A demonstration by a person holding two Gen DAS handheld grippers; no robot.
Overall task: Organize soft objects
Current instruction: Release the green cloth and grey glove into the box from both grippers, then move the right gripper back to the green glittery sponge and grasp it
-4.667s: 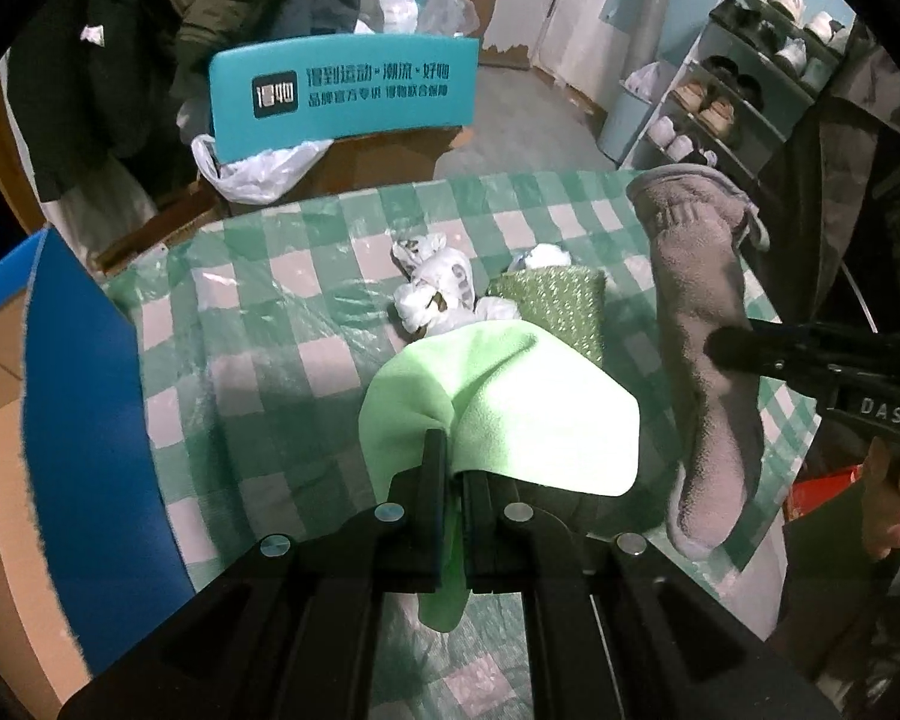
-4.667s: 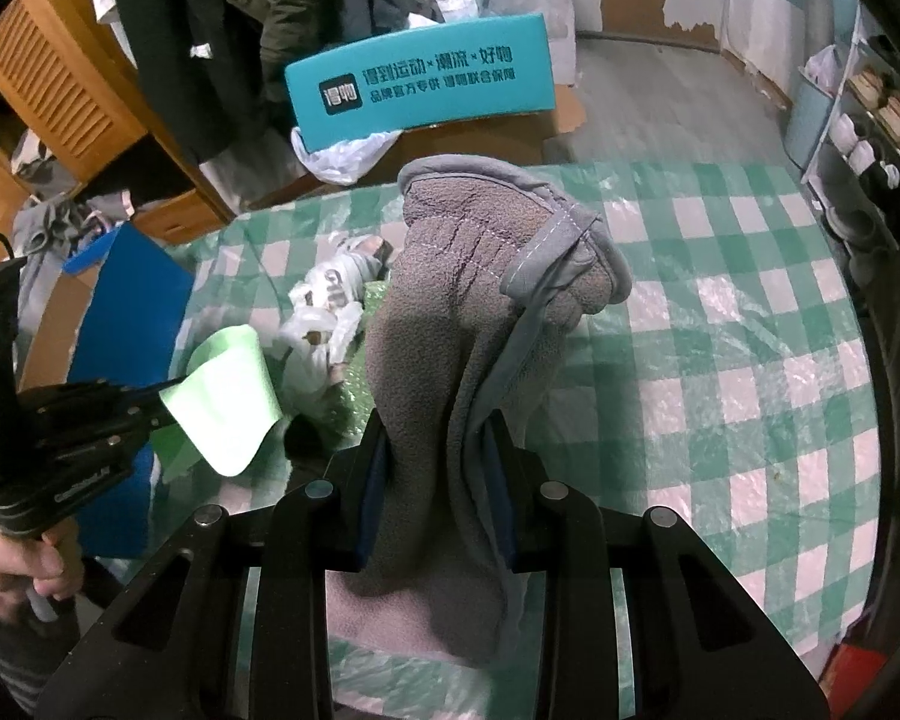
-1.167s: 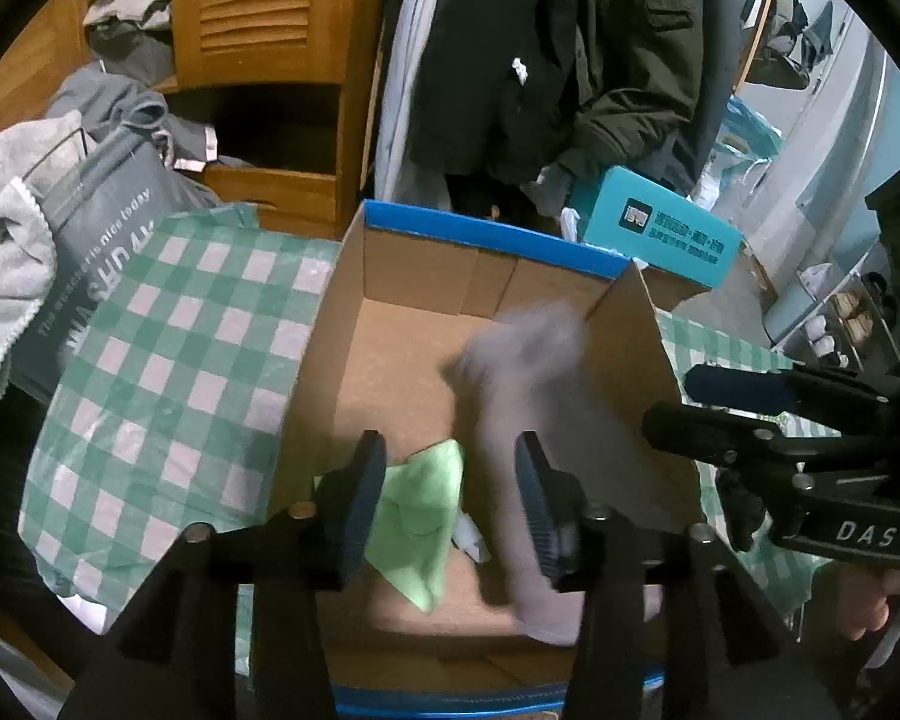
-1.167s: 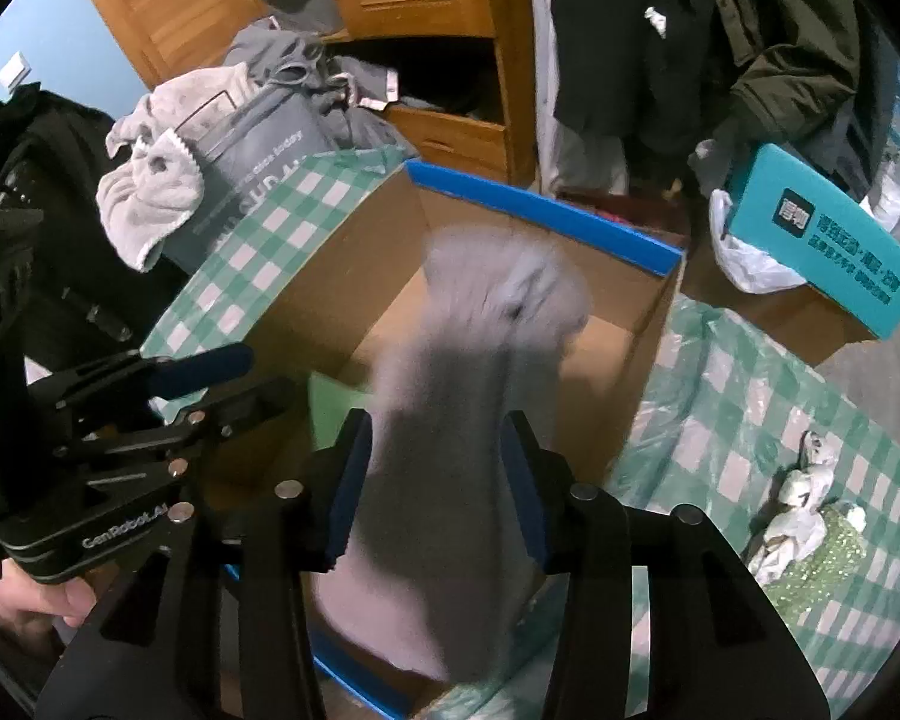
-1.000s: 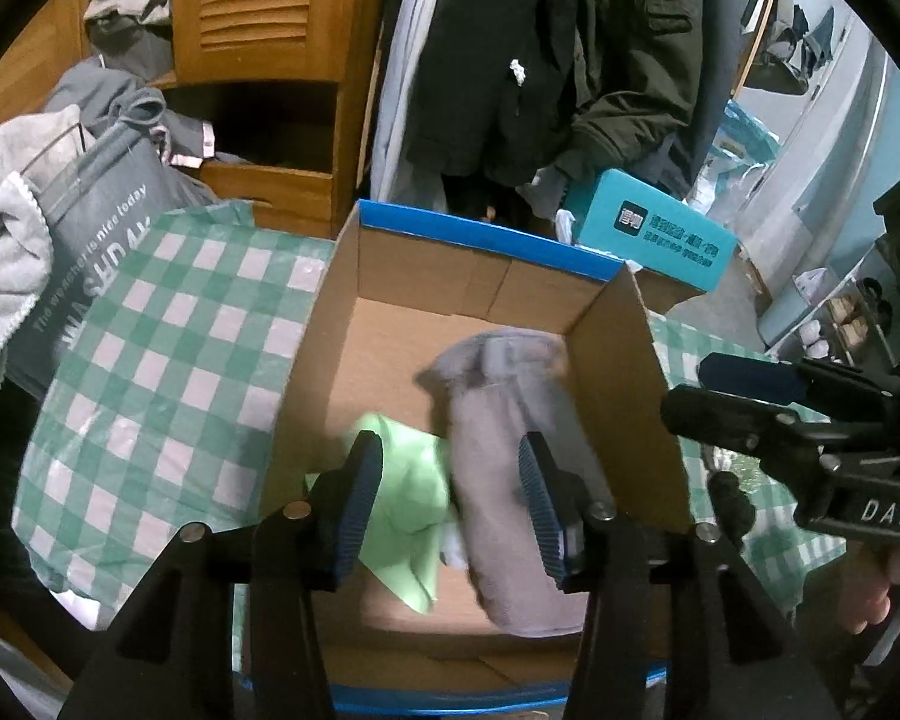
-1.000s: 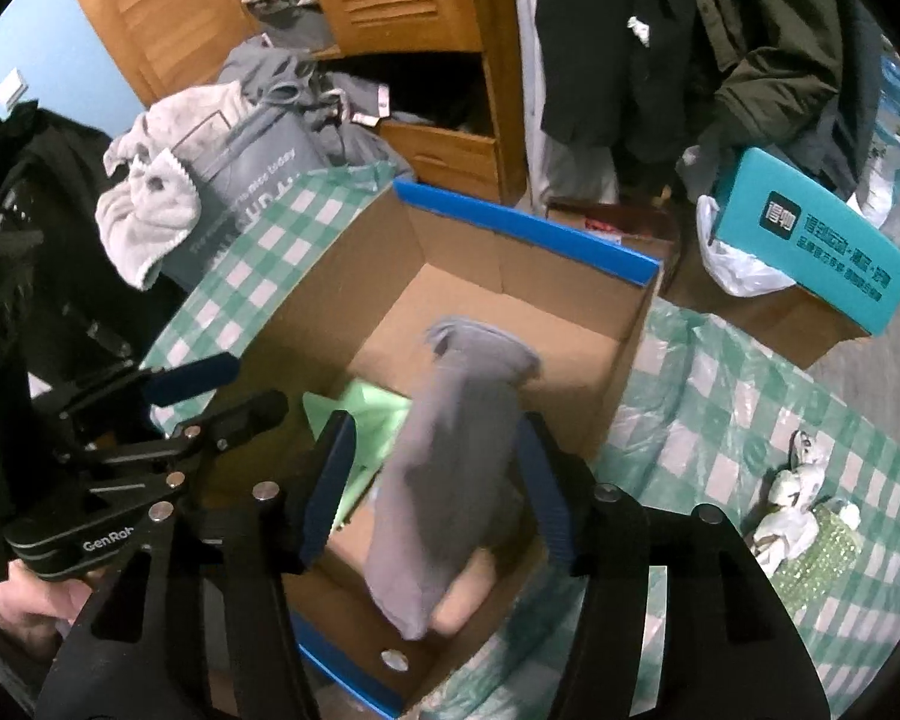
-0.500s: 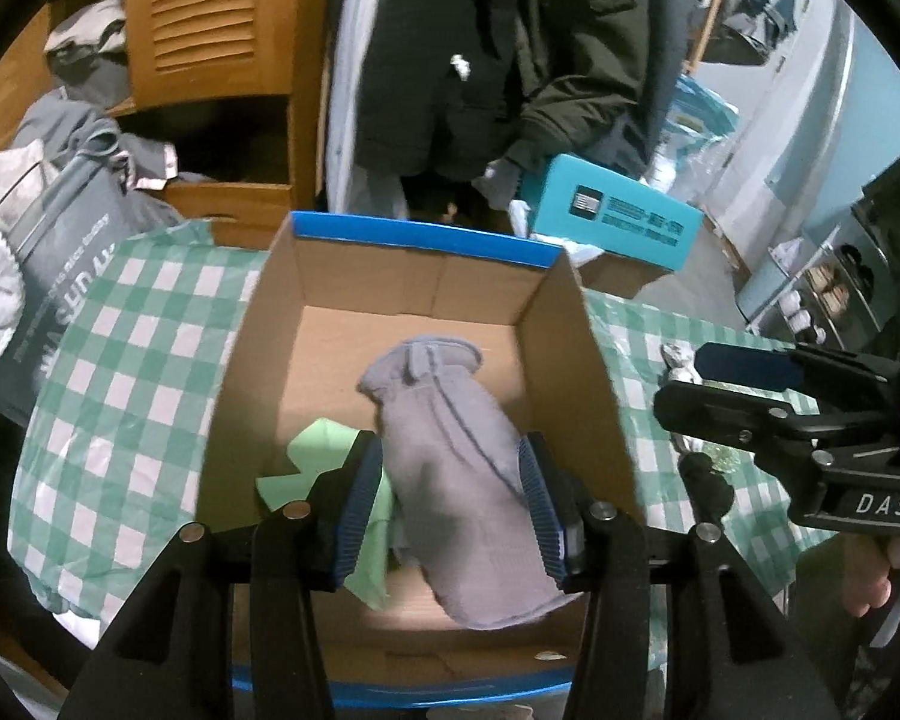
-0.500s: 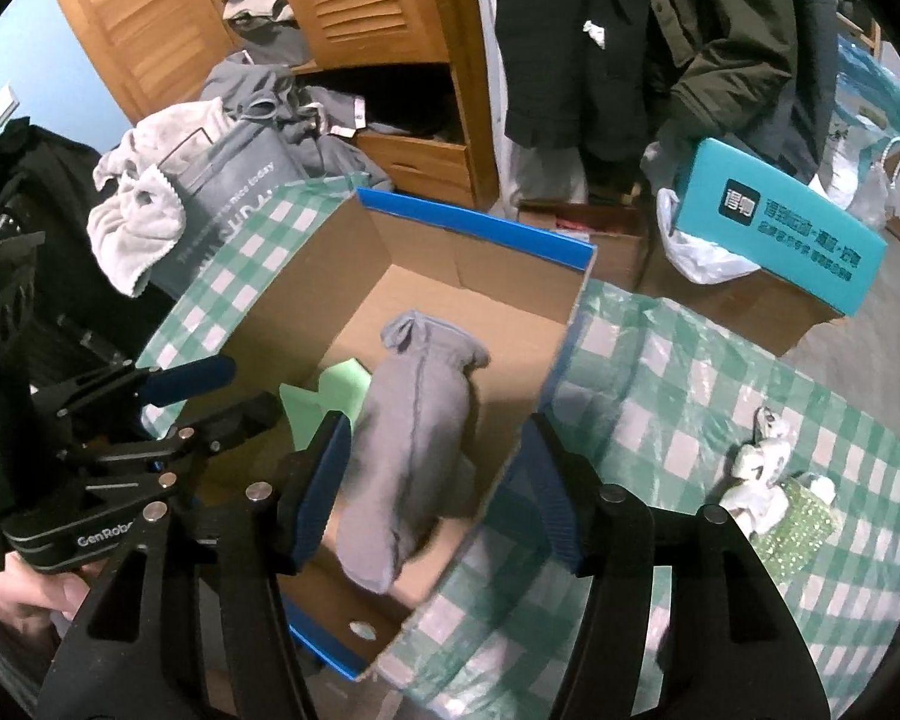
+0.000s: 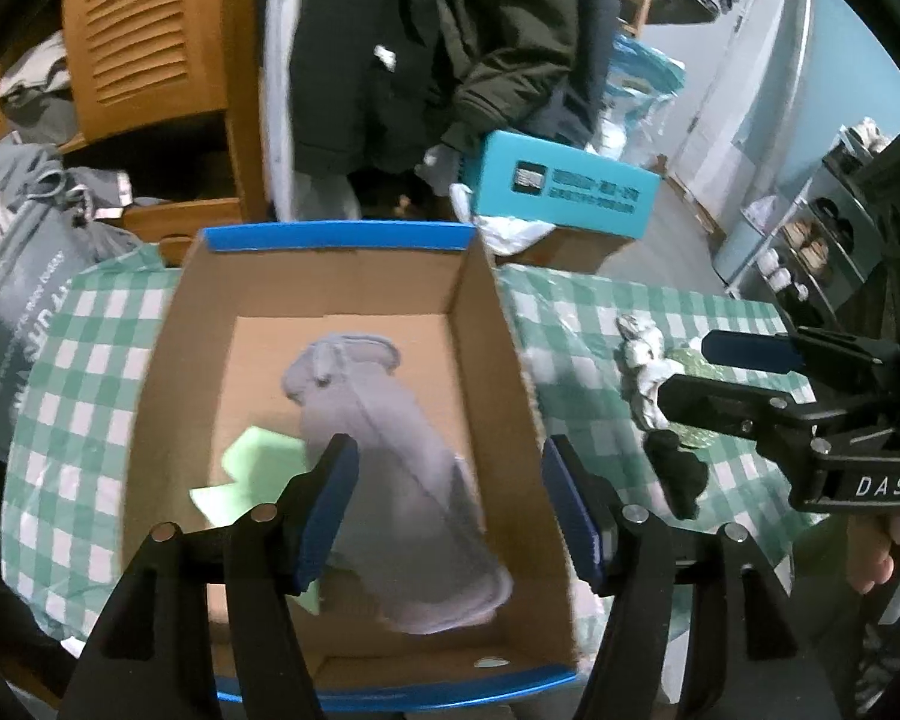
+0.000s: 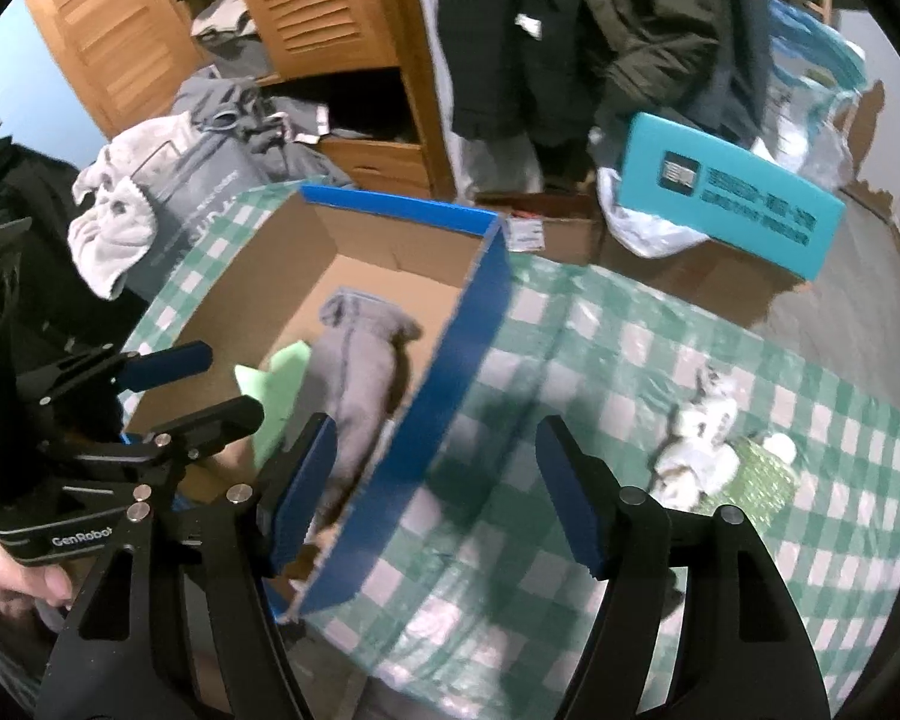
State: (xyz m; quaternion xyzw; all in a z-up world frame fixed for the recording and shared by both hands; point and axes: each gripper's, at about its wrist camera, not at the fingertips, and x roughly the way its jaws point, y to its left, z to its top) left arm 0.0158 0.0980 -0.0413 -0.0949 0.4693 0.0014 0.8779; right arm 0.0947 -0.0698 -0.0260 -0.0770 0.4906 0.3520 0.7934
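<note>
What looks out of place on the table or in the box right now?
Two soft items are not yet in the cardboard box: a crumpled white cloth and a green sparkly pouch lie on the checked tablecloth, away from the boxed grey mitt.

Grey mitten (image 9: 384, 468) down in the box, a pale green cloth (image 9: 258, 468) peeking out beside it. The cardboard box (image 9: 486, 324) is plain brown inside, bright blue along its rim and outer wall. Under it, the surface (image 10: 630, 372) wears a green-and-white check. Over to the side, a white crumpled bundle (image 10: 699, 429) and a sparkly green pad (image 10: 762, 480). Both tools are black with blue pads (image 9: 324, 504). Behind, a teal carton (image 10: 732, 192) with dark lettering, and orange-brown slatted wooden doors (image 10: 306, 6).
</note>
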